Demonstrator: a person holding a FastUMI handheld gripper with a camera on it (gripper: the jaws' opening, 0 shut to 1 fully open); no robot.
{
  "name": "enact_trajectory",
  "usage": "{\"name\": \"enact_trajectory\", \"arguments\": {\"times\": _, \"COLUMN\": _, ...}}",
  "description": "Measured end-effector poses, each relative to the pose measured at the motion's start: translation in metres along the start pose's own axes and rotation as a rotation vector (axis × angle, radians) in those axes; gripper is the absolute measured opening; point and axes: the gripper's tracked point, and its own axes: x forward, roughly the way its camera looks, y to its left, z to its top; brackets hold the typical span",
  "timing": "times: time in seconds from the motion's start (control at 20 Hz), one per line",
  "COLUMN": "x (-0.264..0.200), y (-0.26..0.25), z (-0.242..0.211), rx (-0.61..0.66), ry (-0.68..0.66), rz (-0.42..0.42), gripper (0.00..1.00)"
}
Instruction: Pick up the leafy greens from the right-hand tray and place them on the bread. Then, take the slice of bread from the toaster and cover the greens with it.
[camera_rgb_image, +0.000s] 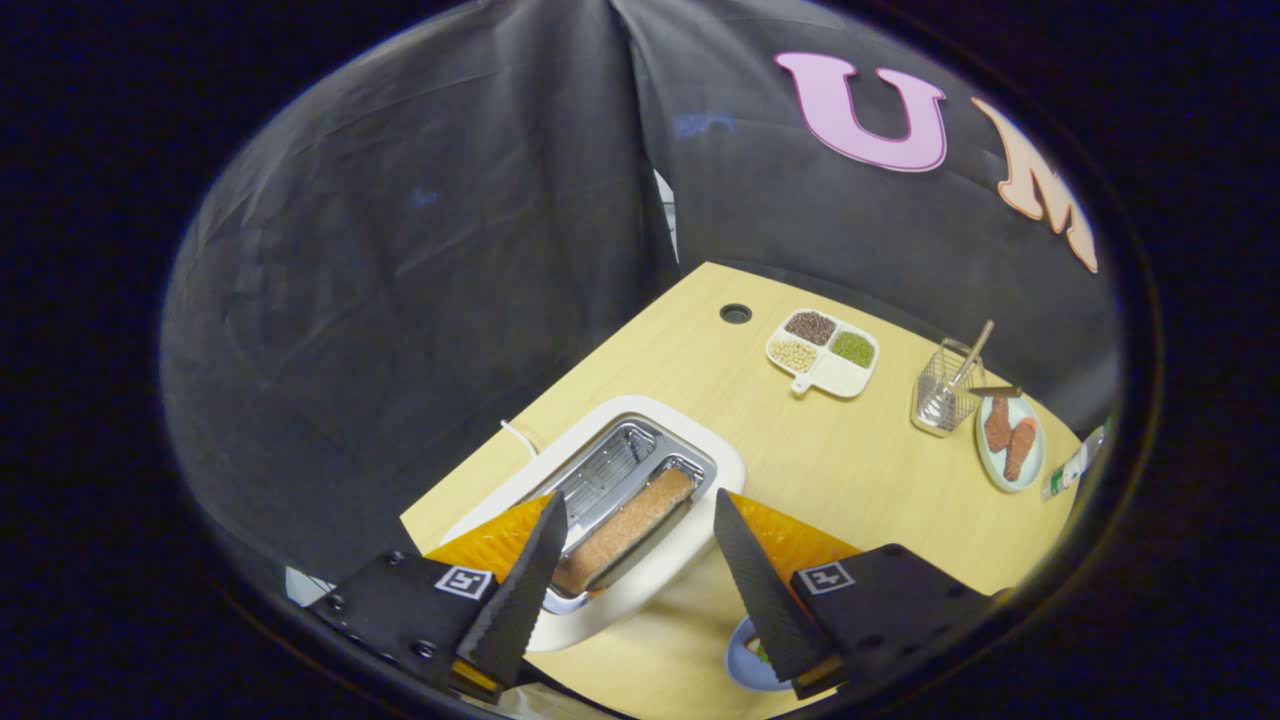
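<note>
The gripper (635, 525) hangs above the tabletop (830, 470) with its jaws spread wide, nothing between them but air. Look down through the gap and there's the white toaster (650, 575), sitting directly below, its metal-lined slots facing up. The slot nearer the right finger carries the slice of bread (625, 530), lying lengthwise in it, browned top edge showing; the other slot beside it shows bare wire racking. Neither finger touches the toaster or the bread: both tips sit above, one to each side of the slots.

Just under the right finger, a blue plate (745, 665) peeks out at the tabletop's near side, with a sliver of something green on it; most of the plate is hidden behind the finger, so what lies on it can't be made out.

Further out, beyond the toaster, a white divided dish (835, 375) holds dark beans, pale beans and green beans in three compartments, with a fourth bare. To its right stands a wire mesh holder (940, 400) with a stick-like utensil leaning out, and just beside that a pale plate (1008, 445) bearing two reddish-brown pieces. A white cable (518, 436) trails off behind the toaster.
</note>
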Motion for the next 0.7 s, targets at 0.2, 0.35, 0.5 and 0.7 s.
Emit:
{"name": "enact_trajectory", "arguments": {"times": 0.2, "x": 0.007, "y": -0.001, "z": -0.002, "rx": 0.034, "ry": 0.028, "rz": 0.001, "gripper": 0.73}}
{"name": "enact_trajectory", "arguments": {"times": 0.35, "x": 0.005, "y": 0.003, "z": -0.003, "rx": 0.05, "ry": 0.024, "rz": 0.013, "gripper": 0.52}}
{"name": "enact_trajectory", "arguments": {"times": 0.5, "x": 0.001, "y": 0.0, "z": -0.003, "rx": 0.084, "ry": 0.018, "rz": 0.014, "gripper": 0.31}}
{"name": "enact_trajectory", "arguments": {"times": 0.7, "x": -0.016, "y": -0.004, "z": 0.003, "rx": 0.096, "ry": -0.016, "rz": 0.045, "gripper": 0.1}}
